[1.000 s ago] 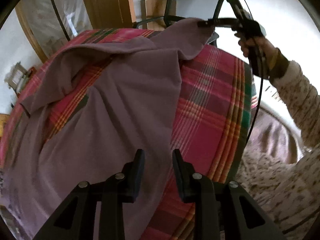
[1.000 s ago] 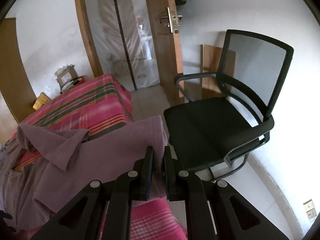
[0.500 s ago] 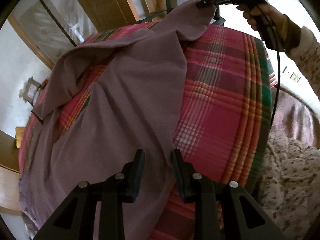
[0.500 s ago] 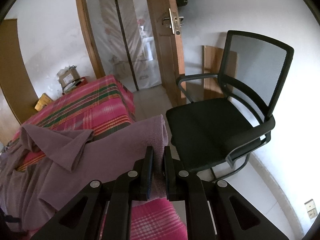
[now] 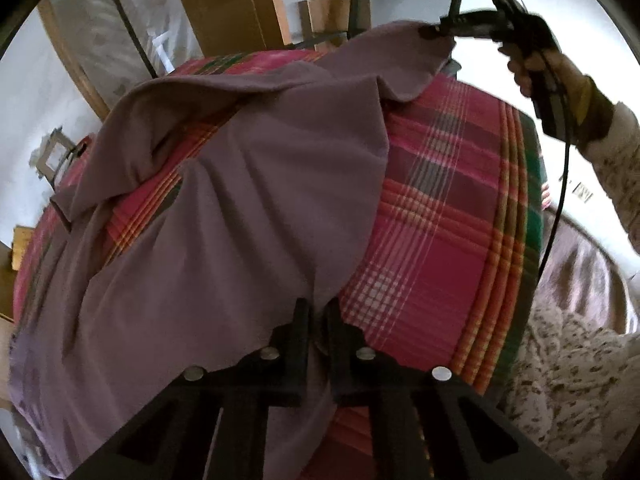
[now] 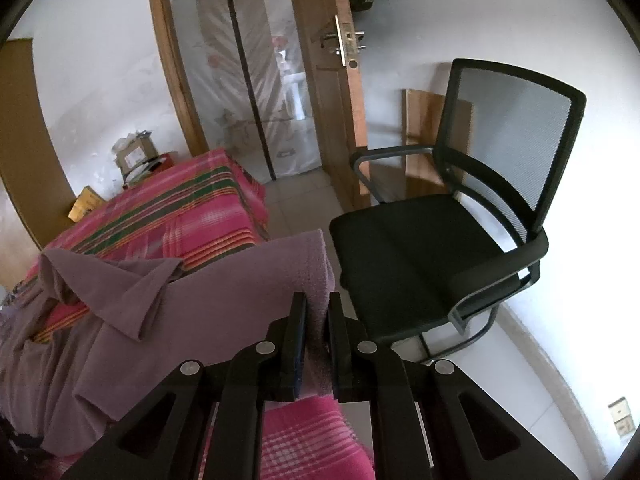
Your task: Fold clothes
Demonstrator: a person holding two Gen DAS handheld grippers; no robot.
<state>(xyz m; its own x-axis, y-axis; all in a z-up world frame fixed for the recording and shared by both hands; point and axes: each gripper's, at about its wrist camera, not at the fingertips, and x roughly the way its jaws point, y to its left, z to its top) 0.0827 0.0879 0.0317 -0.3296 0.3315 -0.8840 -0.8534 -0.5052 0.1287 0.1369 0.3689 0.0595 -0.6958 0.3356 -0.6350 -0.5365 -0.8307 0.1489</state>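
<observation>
Holding the mauve garment (image 5: 248, 208) at two places, I have it spread over the bed with the pink plaid cover (image 5: 448, 216). My left gripper (image 5: 318, 312) is closed narrow on the near edge of the cloth, at 6 o'clock in the left wrist view; a fold of the fabric sits between its two fingers. My right gripper (image 6: 317, 308) pinches the far corner of the same garment, and this corner is lifted a little above the cover. In the left wrist view this gripper (image 5: 434, 32) is at 1 o'clock, with my right hand (image 5: 536, 68) around its handle and a black cable hanging down from it. The garment runs from 6 o'clock up to 1 o'clock, with many wrinkles. One sleeve (image 5: 120, 152) lies folded toward 9 o'clock. In the right wrist view the collar part (image 6: 120, 292) is at 9 o'clock. A black office chair (image 6: 460, 240) stands at 3 o'clock, beside the bed, and a wooden door (image 6: 320, 80) is at 12 o'clock.
</observation>
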